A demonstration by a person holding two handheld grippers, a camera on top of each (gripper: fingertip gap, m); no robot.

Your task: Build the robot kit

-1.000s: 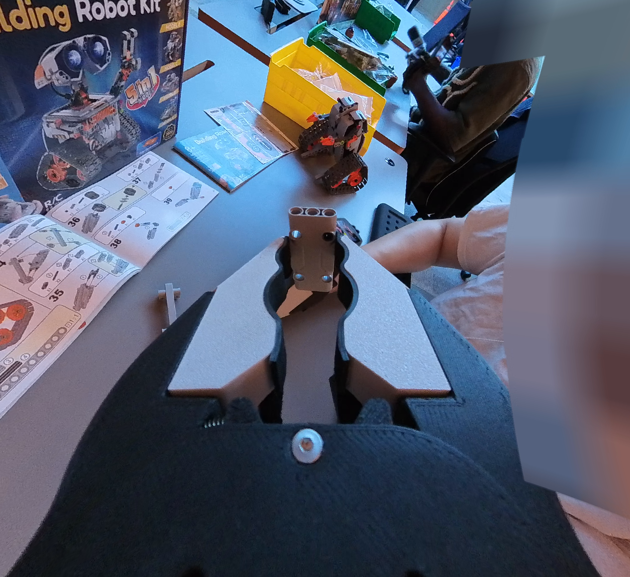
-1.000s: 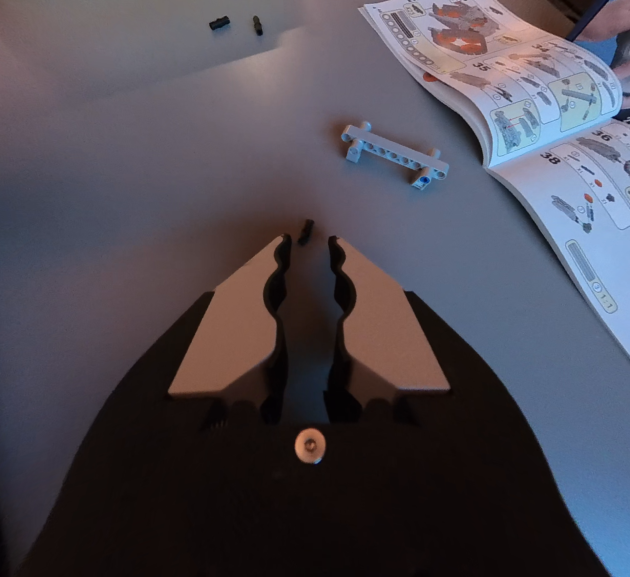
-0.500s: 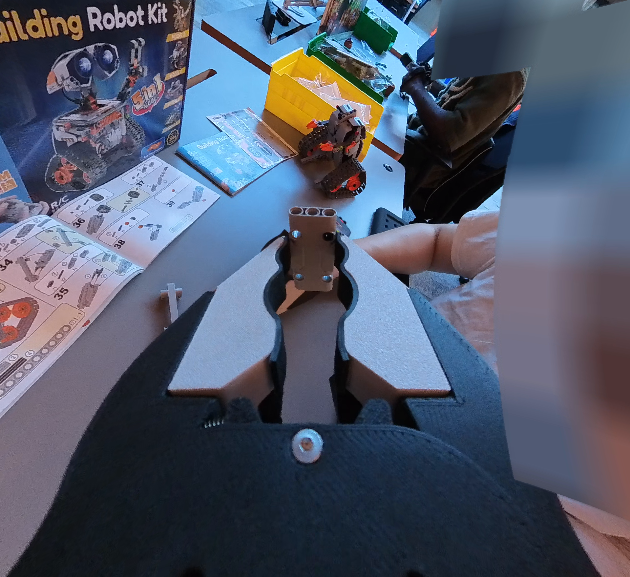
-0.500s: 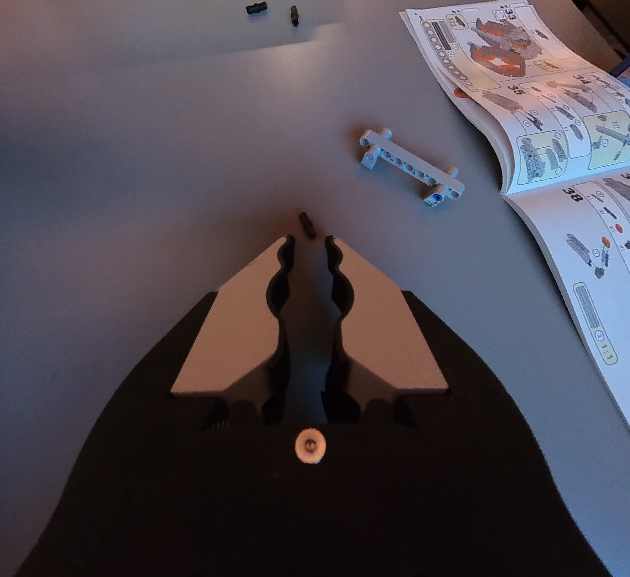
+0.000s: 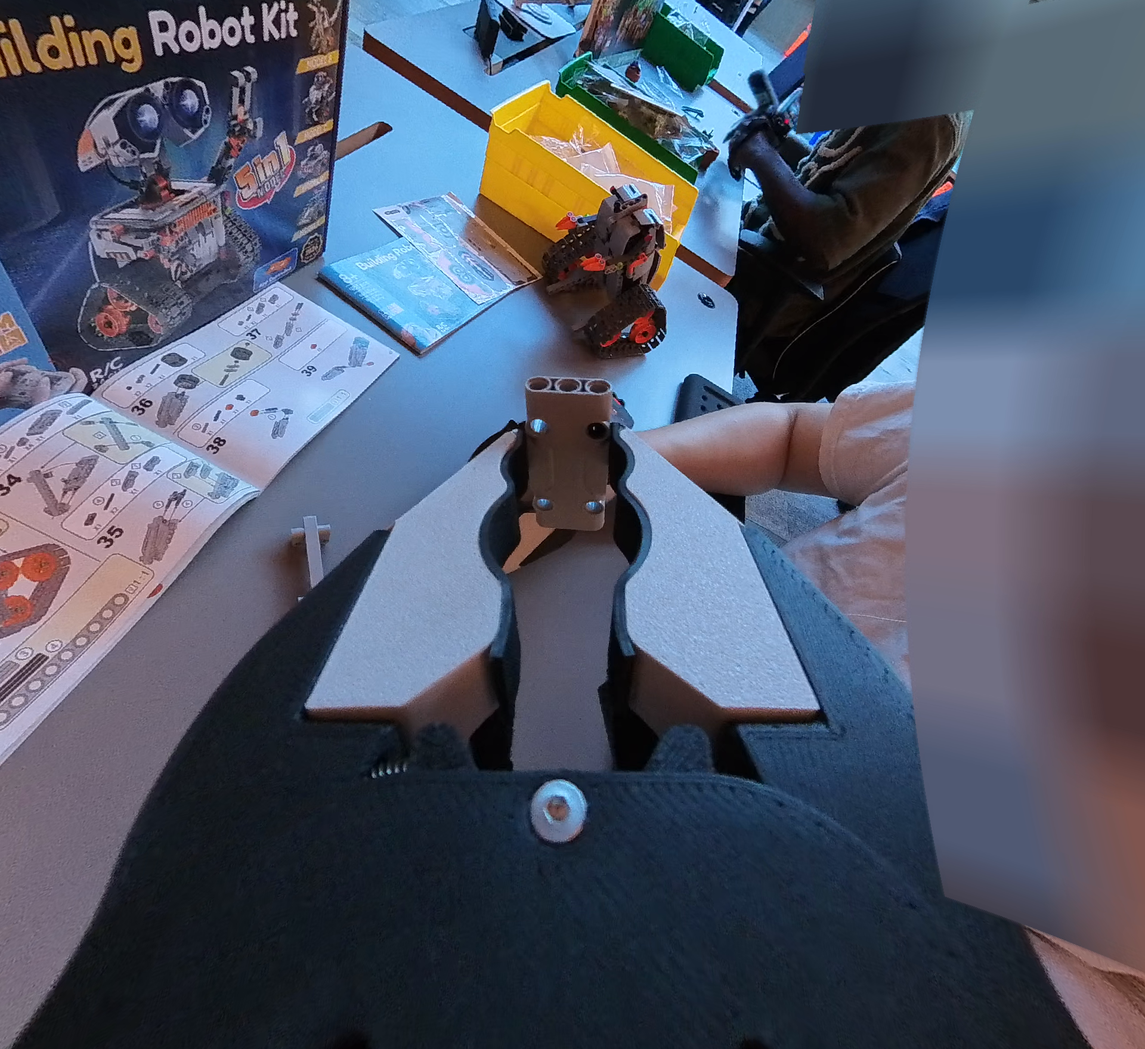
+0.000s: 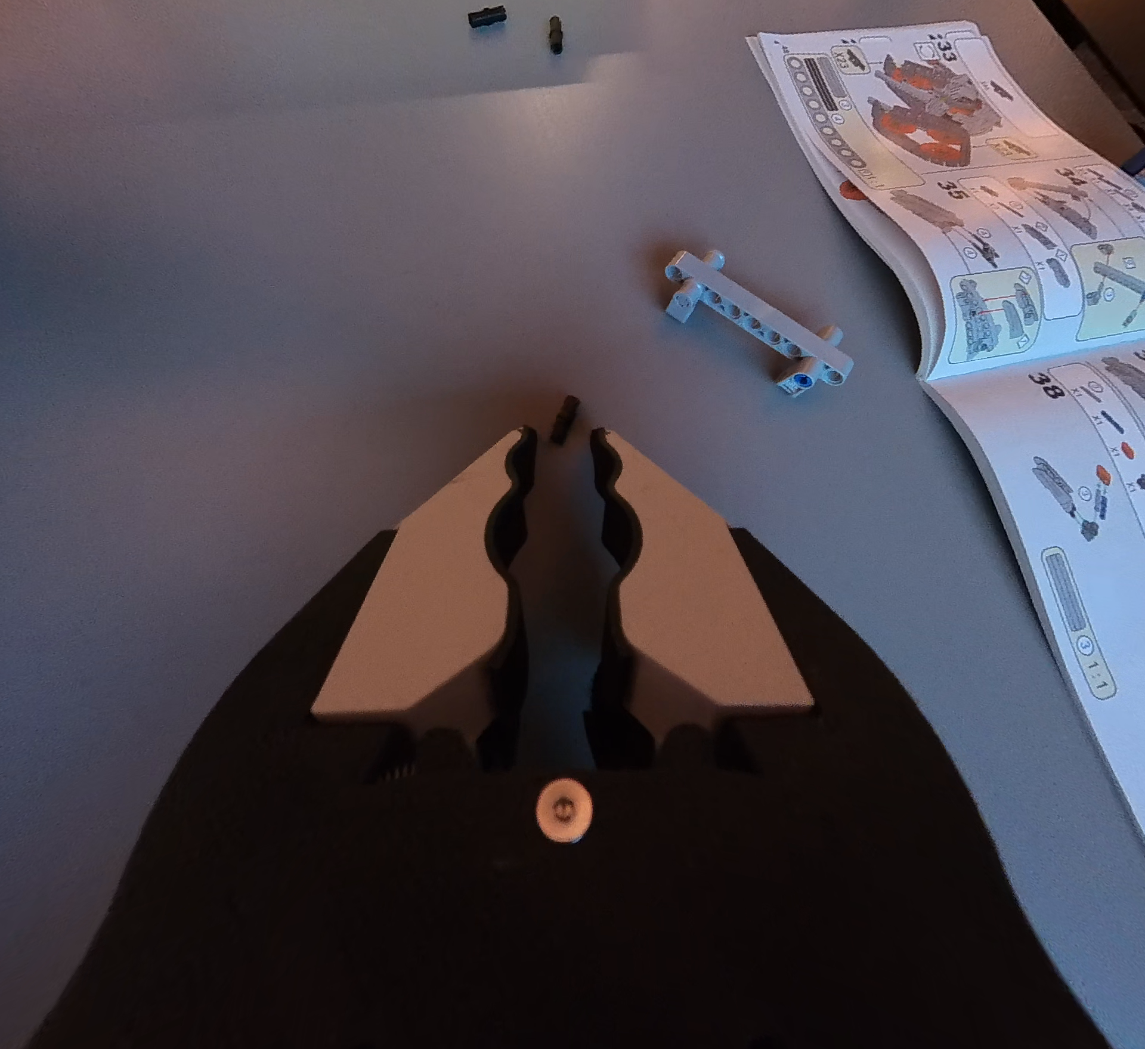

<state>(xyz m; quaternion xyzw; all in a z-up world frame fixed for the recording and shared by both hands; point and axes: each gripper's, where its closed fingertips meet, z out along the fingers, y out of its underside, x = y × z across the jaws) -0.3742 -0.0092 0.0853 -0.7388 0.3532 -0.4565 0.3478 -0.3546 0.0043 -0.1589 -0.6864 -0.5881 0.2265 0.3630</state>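
Observation:
My left gripper is shut on a grey-brown rectangular building block with three round holes in its top end. It holds the block upright above the grey table. My right gripper is open by a narrow gap, low over the table. A small black pin lies on the table with its near end between the fingertips. A light grey holed beam lies to the right of the pin. It also shows in the left wrist view.
An open instruction booklet lies at the right, also in the left wrist view. Two more black pins lie farther off. A blue kit box, a yellow bin, a tracked robot model and a person's arm are beyond. Spacing between my two grippers at the tips: around 25 cm.
My right gripper has crept forward, so the black pin now sits at its fingertips, and the gap has narrowed a little. My left gripper keeps hold of the block and has barely shifted.

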